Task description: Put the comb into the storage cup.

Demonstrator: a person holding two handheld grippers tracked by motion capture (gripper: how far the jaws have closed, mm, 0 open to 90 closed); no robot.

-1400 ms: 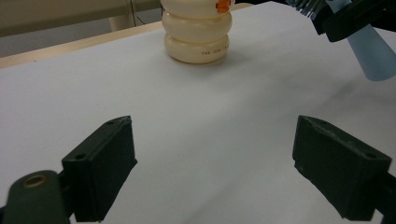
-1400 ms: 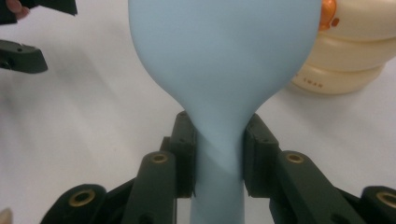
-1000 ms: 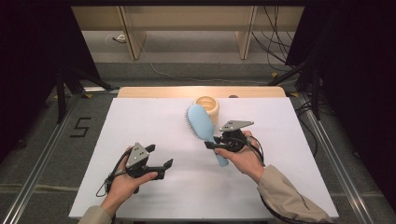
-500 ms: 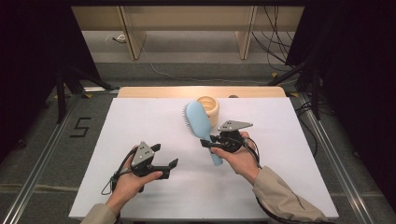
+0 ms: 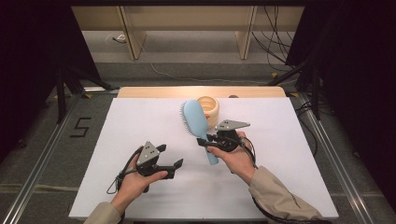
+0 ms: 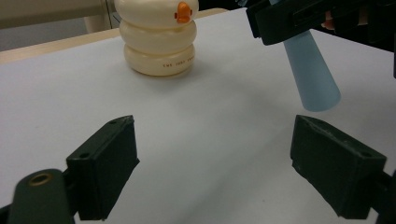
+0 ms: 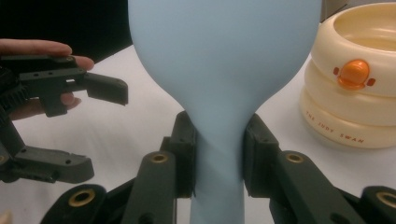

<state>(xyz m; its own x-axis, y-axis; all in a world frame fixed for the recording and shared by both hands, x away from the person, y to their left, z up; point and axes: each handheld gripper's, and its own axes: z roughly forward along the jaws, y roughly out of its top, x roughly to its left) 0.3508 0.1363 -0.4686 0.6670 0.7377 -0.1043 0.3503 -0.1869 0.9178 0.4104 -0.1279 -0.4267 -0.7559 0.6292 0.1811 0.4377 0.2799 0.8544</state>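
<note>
left gripper (image 5: 173, 158), nearest the person, held low over the white table (image 5: 289, 186), jaws spread with nothing between them. right gripper (image 5: 205, 141), farther in, jaws pinching the neck of the light blue hairbrush (image 5: 195, 119); handle end raised off the table, brush head pointing away. behind the brush head, a cream ringed pot (image 5: 208, 108) with an orange button stands near the far edge.

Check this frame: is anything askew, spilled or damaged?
Nothing stands out. The right gripper holds the blue hairbrush by its neck, the cream ringed container stands upright, and the left gripper is open.
</note>
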